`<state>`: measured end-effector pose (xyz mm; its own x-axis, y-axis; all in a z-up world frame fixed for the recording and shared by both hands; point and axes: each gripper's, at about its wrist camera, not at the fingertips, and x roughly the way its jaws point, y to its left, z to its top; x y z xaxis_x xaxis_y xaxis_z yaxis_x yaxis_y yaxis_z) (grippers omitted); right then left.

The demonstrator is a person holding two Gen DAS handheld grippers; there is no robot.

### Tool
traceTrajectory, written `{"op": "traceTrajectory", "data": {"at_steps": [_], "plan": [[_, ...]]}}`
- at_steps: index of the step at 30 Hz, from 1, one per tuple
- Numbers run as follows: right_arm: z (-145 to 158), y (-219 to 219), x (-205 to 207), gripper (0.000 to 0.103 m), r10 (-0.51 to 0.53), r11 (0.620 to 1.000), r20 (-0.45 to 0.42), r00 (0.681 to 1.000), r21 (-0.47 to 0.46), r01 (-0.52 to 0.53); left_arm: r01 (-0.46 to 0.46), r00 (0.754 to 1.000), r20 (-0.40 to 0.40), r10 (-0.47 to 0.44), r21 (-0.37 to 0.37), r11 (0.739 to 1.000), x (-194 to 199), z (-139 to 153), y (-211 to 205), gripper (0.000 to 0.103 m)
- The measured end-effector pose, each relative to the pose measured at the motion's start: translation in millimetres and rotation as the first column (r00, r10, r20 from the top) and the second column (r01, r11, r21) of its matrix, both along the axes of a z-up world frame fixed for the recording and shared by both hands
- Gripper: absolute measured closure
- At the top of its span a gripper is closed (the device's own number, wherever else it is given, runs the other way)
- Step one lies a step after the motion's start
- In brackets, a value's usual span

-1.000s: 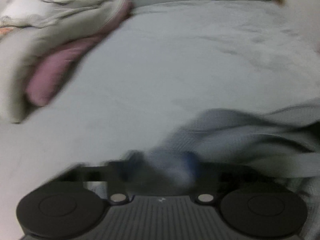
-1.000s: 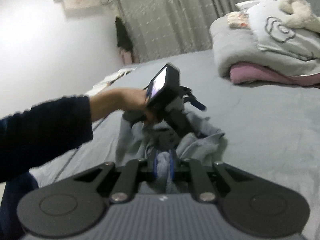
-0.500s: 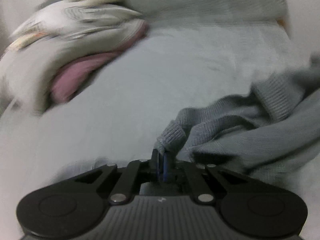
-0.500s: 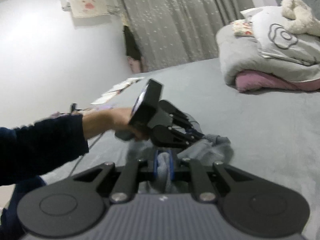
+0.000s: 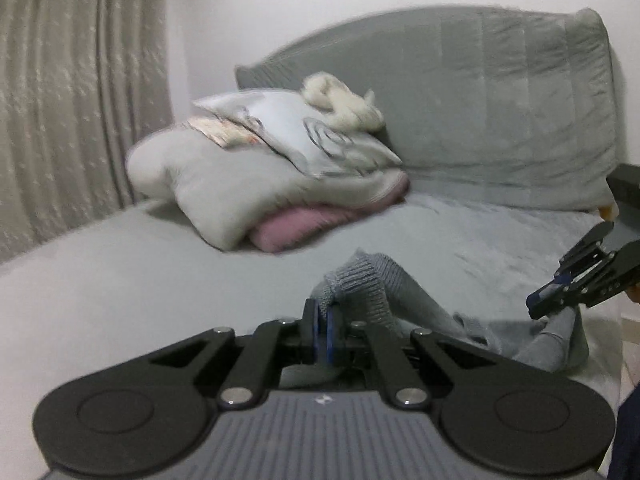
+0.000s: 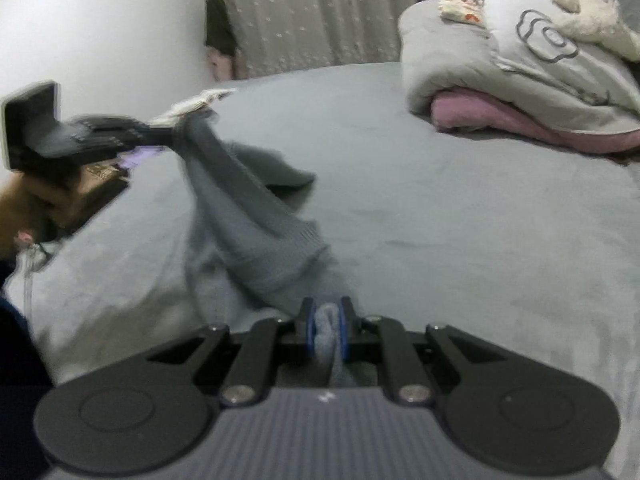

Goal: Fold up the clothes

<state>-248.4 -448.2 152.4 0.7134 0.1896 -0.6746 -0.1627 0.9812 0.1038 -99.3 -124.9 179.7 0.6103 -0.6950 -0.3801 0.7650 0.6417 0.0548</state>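
A grey knitted garment (image 6: 248,216) is stretched above the grey bed (image 6: 460,220) between two grippers. The left gripper (image 5: 323,330) is closed on a ribbed edge of the garment — the blue pads are pressed almost together with only a thin fold of knit between them. In the right wrist view this same gripper (image 6: 160,136) is seen raised near the bed's left edge, with the cloth drawn up into a taut band from it; the outline there is blurred, so the exact point of the grip cannot be made out. The right gripper (image 6: 325,332) is shut narrowly on a bunched fold of the same garment, low over the bed's near side, and a thicker wad of knit is held between its pads. The rest of the garment is draped down onto the bed between the two grips. A pile of folded bedding (image 6: 500,80) — pale grey over pink — is set at the bed's far end, against the headboard (image 5: 500,92).
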Motion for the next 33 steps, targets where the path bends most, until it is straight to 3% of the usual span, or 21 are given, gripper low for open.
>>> {"op": "traceTrajectory", "data": {"at_steps": [4,6,8,9,10,11,14,16,19,21,23,24,25,26,27,31,33], "plan": [[15.3,7.9,-0.6,0.092,-0.047,0.997,0.103,0.994,-0.062,0.054,-0.061,0.997,0.034,0.065,-0.103,0.993,-13.0,22.1,37.6,0.101],[23.4,12.4,-1.0,0.089,-0.037,0.999,0.171,0.985,-0.031,0.043,-0.046,0.998,0.048,0.052,-0.115,0.992,-18.4,26.2,50.1,0.101],[25.2,16.4,2.8,0.056,-0.021,1.0,0.209,0.978,0.008,0.02,-0.027,0.999,0.037,0.03,-0.066,0.997,-22.4,21.8,55.8,0.101],[20.5,20.0,8.5,0.015,0.021,1.0,0.185,0.982,0.011,-0.024,-0.023,0.999,0.028,0.024,-0.037,0.999,-24.3,16.9,57.2,0.101],[18.4,22.6,11.3,0.003,0.043,0.999,0.174,0.984,0.005,-0.044,-0.016,1.0,0.01,0.016,-0.006,1.0,-27.4,8.4,59.4,0.101],[12.0,29.4,17.1,0.003,0.084,0.996,0.144,0.986,-0.026,-0.081,-0.01,1.0,0.0,0.01,0.006,1.0,-31.0,2.0,62.2,0.101],[7.3,33.7,23.4,0.003,0.064,0.998,0.128,0.99,-0.035,-0.06,0.042,0.999,-0.012,-0.042,-0.011,0.999,-42.3,-11.7,75.7,0.101],[7.0,38.1,28.1,0.003,0.112,0.994,0.142,0.984,-0.008,-0.112,0.059,0.998,-0.028,-0.059,-0.01,0.998,-43.5,-19.8,79.3,0.101],[-2.8,60.6,49.3,0.003,0.212,0.976,0.102,0.972,-0.075,-0.205,0.034,0.998,-0.046,-0.034,0.003,0.999,-39.3,-31.8,84.0,0.101],[-18.6,80.7,71.2,0.004,0.259,0.958,0.04,0.965,-0.135,-0.252,0.017,0.998,-0.058,-0.017,0.005,1.0,-35.5,-37.4,87.8,0.101],[-31.9,92.3,86.0,0.012,0.272,0.953,-0.012,0.962,-0.133,-0.271,-0.001,0.998,-0.066,0.002,0.007,1.0,-34.7,-43.7,96.0,0.101],[-36.8,98.9,91.5,0.025,0.275,0.953,-0.04,0.961,-0.123,-0.278,-0.008,0.998,-0.066,0.009,0.009,1.0,-36.5,-45.4,99.4,0.101],[-45.9,105.8,96.5,0.052,0.295,0.946,-0.101,0.95,-0.11,-0.305,-0.024,0.998,-0.065,0.025,0.016,1.0,-36.7,-48.5,102.9,0.101],[-55.9,112.7,101.6,0.068,0.318,0.937,-0.167,0.933,-0.094,-0.336,-0.041,0.997,-0.064,0.043,0.023,0.999,-36.7,-51.3,106.2,0.101],[-56.8,118.3,99.8,0.086,0.327,0.93,-0.178,0.928,-0.114,-0.35,-0.06,0.996,-0.064,0.062,0.031,0.998,-36.2,-53.2,108.9,0.101],[-34.7,136.9,74.8,0.093,0.38,0.905,-0.094,0.92,-0.169,-0.391,-0.133,0.99,-0.045,0.133,-0.001,0.991,-36.1,-50.5,122.8,0.101],[-19.1,148.5,55.0,0.095,0.372,0.891,-0.017,0.928,-0.275,-0.362,-0.19,0.982,-0.017,0.19,-0.025,0.981,-38.6,-44.8,128.4,0.101]]}}
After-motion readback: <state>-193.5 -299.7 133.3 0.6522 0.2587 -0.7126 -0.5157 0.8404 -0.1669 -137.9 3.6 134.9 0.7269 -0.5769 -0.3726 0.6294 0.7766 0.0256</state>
